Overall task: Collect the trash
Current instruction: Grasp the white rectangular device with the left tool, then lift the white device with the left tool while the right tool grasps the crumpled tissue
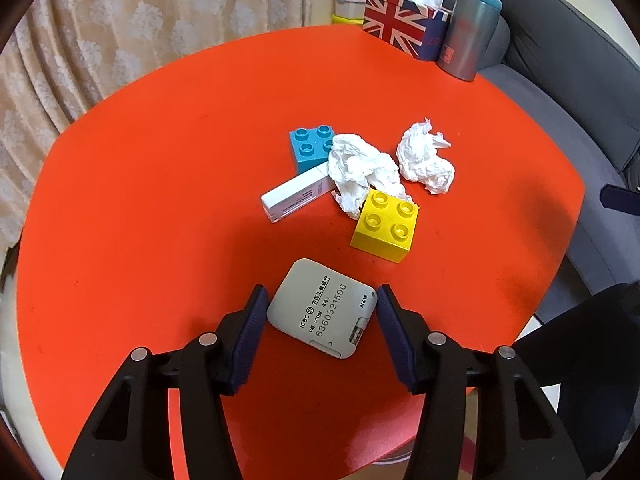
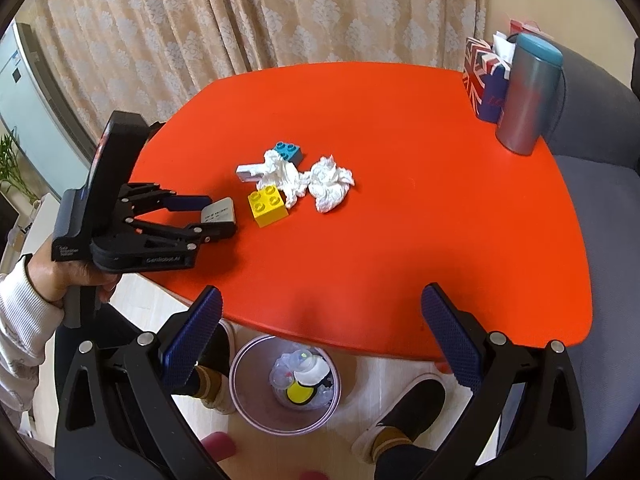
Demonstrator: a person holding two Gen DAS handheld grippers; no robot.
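The left gripper (image 1: 320,312) has its jaws apart, straddling a grey bank token device (image 1: 322,309) that lies flat on the orange table (image 1: 160,184); whether the pads touch the device cannot be told. The right gripper (image 2: 320,336) is spread wide and holds nothing, positioned off the table's near edge, above the floor.

Item count on the table: two crumpled white tissues, two toy bricks, one white stick-shaped device (image 1: 294,197), one tissue box, one tumbler. The larger tissue (image 1: 362,174) lies against the blue brick (image 1: 310,148), the white device and the yellow brick (image 1: 386,226). The second tissue (image 1: 426,160) sits just beside it, to the right.

Containers: a round bin (image 2: 286,384) stands on the floor below the near table edge and holds clear plastic scraps and a yellow-and-white item. A flag-pattern tissue box (image 1: 400,24) with a tissue protruding stands at the far corner, beside a grey tumbler (image 1: 470,32) with a teal lid.

The orange surface is bare toward the left and far edges.
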